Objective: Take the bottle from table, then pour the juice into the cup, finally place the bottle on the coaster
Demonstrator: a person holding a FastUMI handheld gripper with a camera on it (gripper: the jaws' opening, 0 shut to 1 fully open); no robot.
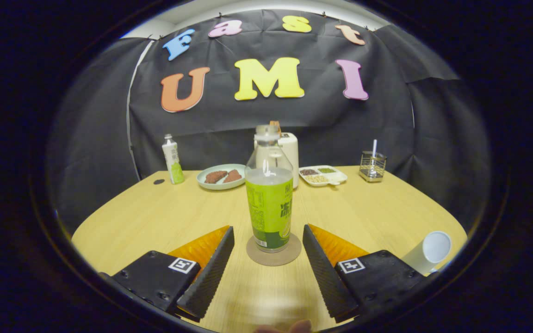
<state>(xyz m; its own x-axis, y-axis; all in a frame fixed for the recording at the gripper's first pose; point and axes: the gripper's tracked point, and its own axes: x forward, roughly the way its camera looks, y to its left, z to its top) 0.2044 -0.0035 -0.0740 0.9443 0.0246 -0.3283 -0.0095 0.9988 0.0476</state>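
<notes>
One gripper (pixel 269 240), fingers spread wide apart and holding nothing; both fingers (pixel 208 273) rest low over the table (pixel 155 217), angled inward toward each other.

One bottle (pixel 269 194), clear with a green label and a pale cap, upright on the coaster (pixel 274 252). It stands between the two fingertips and slightly ahead of them, with a clear gap to each finger; neither finger touches it. Liquid level sits near the top of the label.

One coaster, round, flat on the table directly beneath the bottle, its rim showing all around the bottle's base.

One cup (pixel 429 252), white, near the table's edge beside the right finger, well apart from the bottle. It appears tipped so its mouth faces the camera; whether it lies or stands I cannot tell.

Further items at the far side of the table, beyond the bottle:
- small white bottle (pixel 173 159) with green label, upright, far left;
- round plate (pixel 222 176) bearing two brown pieces;
- white appliance (pixel 289 155) directly behind the bottle, partly hidden by it;
- divided tray (pixel 323 175) with small portions in its compartments;
- wire holder (pixel 372 165) with one utensil standing in it, far right.
</notes>
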